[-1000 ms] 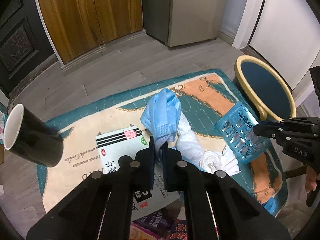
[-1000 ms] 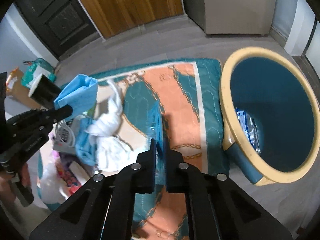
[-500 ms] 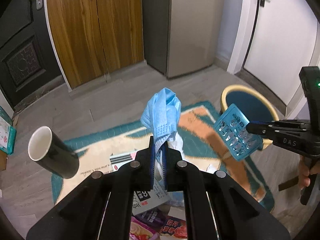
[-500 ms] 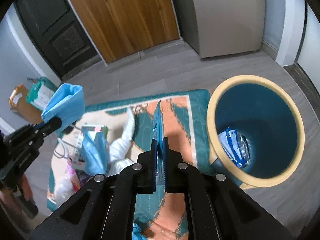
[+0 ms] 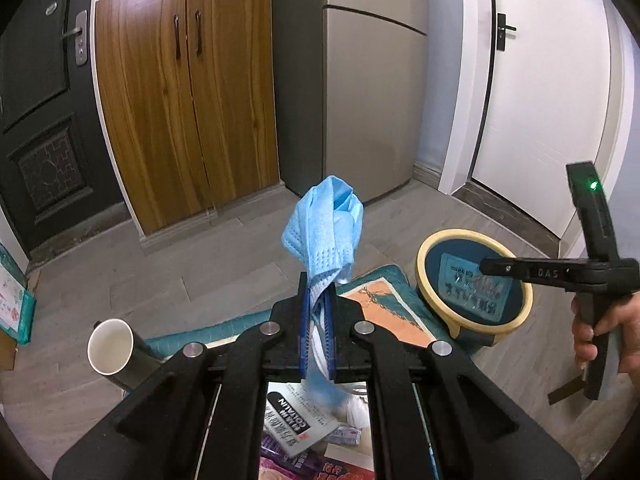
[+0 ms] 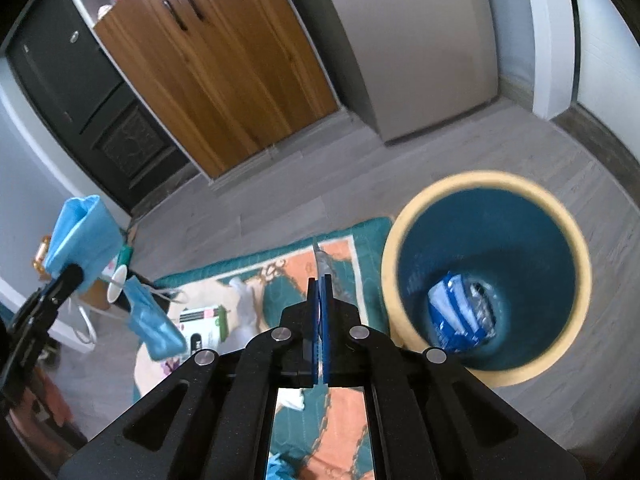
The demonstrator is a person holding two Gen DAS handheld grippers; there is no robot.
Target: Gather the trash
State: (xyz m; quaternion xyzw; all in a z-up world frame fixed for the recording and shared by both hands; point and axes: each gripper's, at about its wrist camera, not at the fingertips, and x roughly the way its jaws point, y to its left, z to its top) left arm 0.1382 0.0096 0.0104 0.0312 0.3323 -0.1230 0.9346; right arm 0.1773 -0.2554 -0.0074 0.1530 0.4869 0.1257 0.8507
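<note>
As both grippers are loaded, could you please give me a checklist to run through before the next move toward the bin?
1. Right gripper shut on pill pack: ok.
2. Left gripper shut on mask: ok.
3. Bin open with room inside, one wrapper at the bottom: ok.
4. Pill pack above bin opening: cannot tell, the two views disagree.
5. Grippers apart from each other: ok.

Between our left jaws we see soft, dimpled blue mask (image 5: pixel 324 232) cloth; beyond them, a glossy wood-grain cabinet (image 5: pixel 188 104) and smooth brushed-metal fridge (image 5: pixel 368 92).
</note>
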